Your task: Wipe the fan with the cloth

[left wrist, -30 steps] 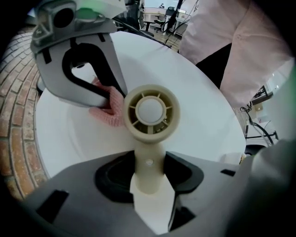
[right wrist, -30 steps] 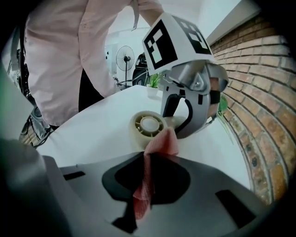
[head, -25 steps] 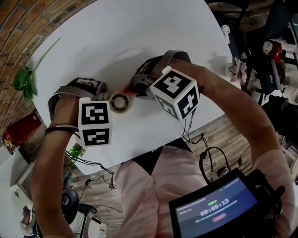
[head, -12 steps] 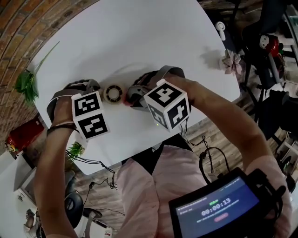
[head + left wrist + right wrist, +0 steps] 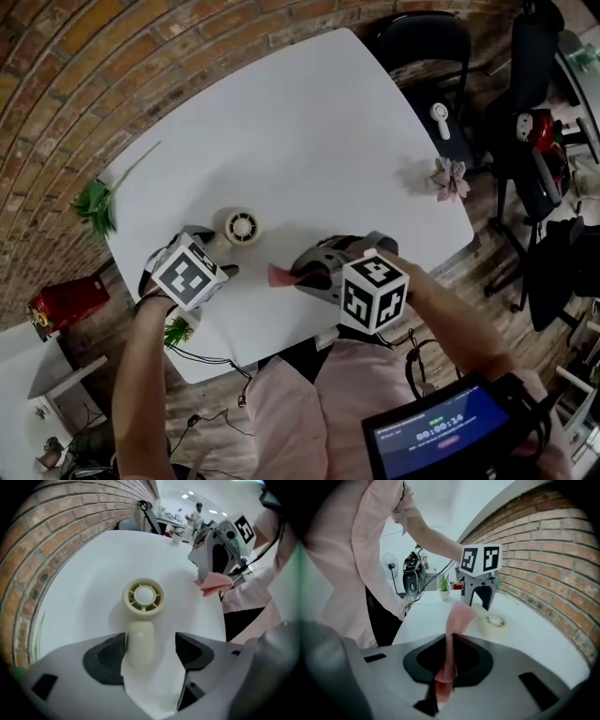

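A small cream fan (image 5: 242,228) lies flat on the white table (image 5: 309,141), its round head up. In the left gripper view its handle (image 5: 140,644) sits between the jaws of my left gripper (image 5: 150,651), which are opening: the handle lies against the left pad with a clear gap to the right pad. My left gripper (image 5: 221,261) points steeply down just in front of the fan. My right gripper (image 5: 302,274) hangs to the fan's right, apart from it, shut on a pink cloth (image 5: 279,275). The cloth (image 5: 457,620) sticks up from the closed jaws.
A green sprig (image 5: 97,202) lies at the table's left edge and a pink paper flower (image 5: 450,176) near its right corner. Dark chairs (image 5: 441,56) stand beyond the far right corner. The brick wall runs along the far side. A tablet (image 5: 441,441) sits by the person's body.
My left gripper has rolled and its jaws have widened around the fan's handle. My right gripper has drawn back from the fan toward the table's near edge, cloth still in it.
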Demonstrator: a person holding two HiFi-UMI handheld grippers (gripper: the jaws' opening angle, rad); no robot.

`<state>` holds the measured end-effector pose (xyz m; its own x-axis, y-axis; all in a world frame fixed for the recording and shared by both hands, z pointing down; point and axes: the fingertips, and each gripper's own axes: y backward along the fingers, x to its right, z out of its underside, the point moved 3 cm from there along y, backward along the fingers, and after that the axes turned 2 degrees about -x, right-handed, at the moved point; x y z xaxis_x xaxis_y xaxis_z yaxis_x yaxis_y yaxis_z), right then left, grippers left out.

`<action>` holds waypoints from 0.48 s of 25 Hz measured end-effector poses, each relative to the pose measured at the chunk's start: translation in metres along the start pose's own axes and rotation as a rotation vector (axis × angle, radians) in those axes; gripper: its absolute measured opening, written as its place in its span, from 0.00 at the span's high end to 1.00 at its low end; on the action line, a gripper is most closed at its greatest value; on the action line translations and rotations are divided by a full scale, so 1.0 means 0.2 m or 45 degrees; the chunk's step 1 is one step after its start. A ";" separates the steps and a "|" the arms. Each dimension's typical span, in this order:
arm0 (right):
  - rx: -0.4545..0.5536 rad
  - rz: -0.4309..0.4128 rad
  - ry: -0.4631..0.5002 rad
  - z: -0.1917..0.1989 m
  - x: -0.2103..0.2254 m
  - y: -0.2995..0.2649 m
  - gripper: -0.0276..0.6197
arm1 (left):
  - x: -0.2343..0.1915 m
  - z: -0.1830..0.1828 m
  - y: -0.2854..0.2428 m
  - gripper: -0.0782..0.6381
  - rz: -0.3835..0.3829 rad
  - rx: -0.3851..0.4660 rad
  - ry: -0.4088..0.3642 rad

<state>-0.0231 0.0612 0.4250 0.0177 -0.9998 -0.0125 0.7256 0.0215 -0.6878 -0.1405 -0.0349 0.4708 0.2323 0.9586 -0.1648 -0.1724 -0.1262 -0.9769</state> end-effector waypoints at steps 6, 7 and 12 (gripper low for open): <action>-0.009 0.111 -0.184 0.11 -0.09 0.21 0.91 | 0.23 0.03 0.00 0.39 0.268 0.118 0.199; -0.010 0.125 -0.202 0.13 -0.10 0.24 0.91 | 0.28 -0.01 0.00 0.40 0.299 0.172 0.225; -0.019 0.177 -0.235 0.16 -0.13 0.31 0.91 | 0.39 -0.23 -0.03 0.39 0.309 0.336 0.284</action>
<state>0.0436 0.0892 0.4061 0.2433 -0.9697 0.0243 0.6974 0.1574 -0.6992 -0.0764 0.0289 0.4565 0.3513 0.8268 -0.4393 -0.4802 -0.2437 -0.8426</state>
